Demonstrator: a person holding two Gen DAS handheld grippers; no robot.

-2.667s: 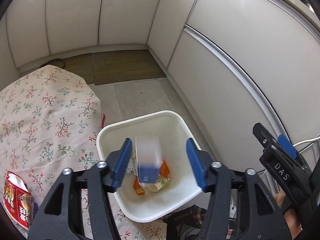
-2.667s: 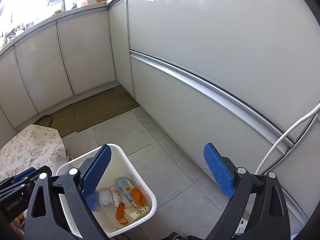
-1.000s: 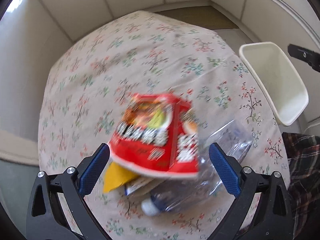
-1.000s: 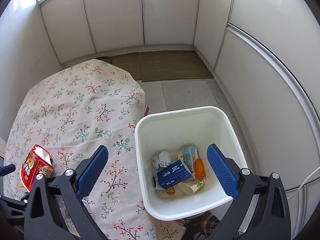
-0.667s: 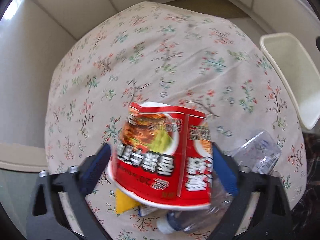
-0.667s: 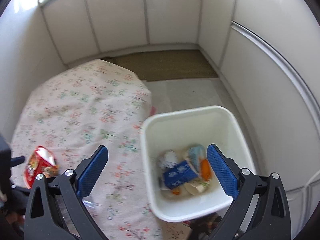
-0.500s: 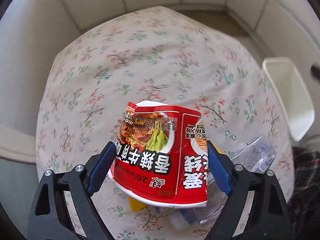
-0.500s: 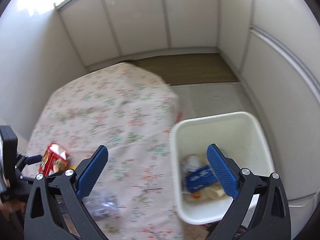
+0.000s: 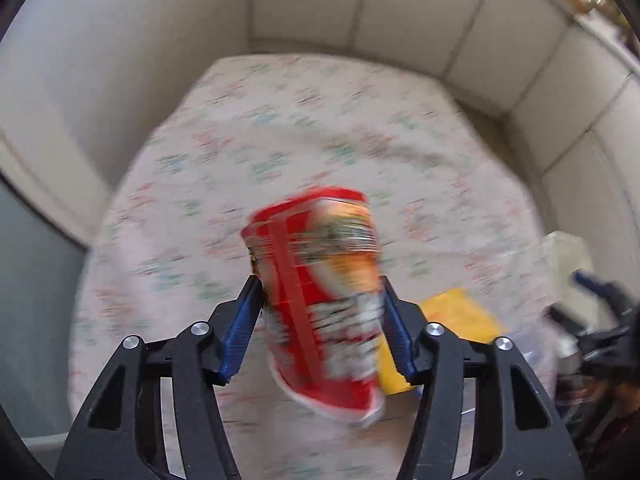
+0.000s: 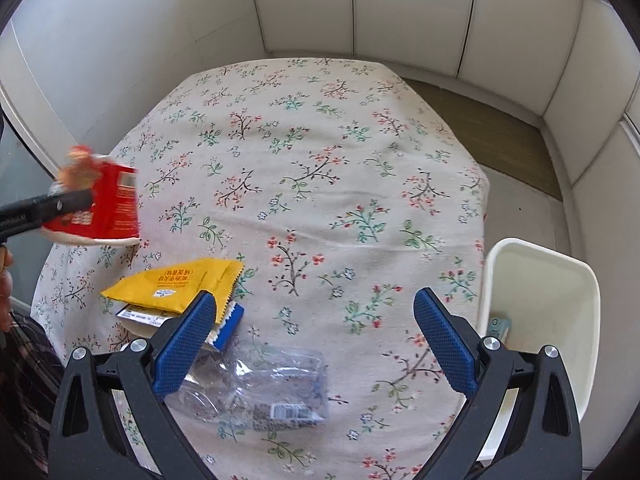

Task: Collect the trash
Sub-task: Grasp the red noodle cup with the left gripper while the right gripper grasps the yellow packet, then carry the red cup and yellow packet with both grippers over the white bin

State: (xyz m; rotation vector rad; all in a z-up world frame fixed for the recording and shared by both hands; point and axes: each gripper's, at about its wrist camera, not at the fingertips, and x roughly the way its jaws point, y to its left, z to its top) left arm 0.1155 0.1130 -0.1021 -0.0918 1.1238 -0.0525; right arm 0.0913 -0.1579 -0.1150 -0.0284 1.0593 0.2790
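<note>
My left gripper [image 9: 320, 320] is shut on a red instant-noodle cup [image 9: 320, 292] and holds it tilted above the floral tablecloth [image 9: 304, 132]. The cup also shows in the right wrist view [image 10: 100, 208], lifted at the table's left side. My right gripper [image 10: 316, 344] is open and empty above a crushed clear plastic bottle [image 10: 256, 392]. A yellow packet [image 10: 176, 284] lies on a blue and white box [image 10: 224, 324] just left of it. The white trash bin [image 10: 540, 320] stands at the table's right edge.
White cabinet panels [image 10: 400, 8] surround the table. A brown floor mat [image 10: 492, 140] lies beyond the table at the right. The bin holds some trash, mostly hidden by its wall. The person's plaid clothing [image 10: 24, 376] is at the lower left.
My left gripper has closed on the red cup and lifted it off the table. My right gripper has swung from over the bin to over the bottle and packet.
</note>
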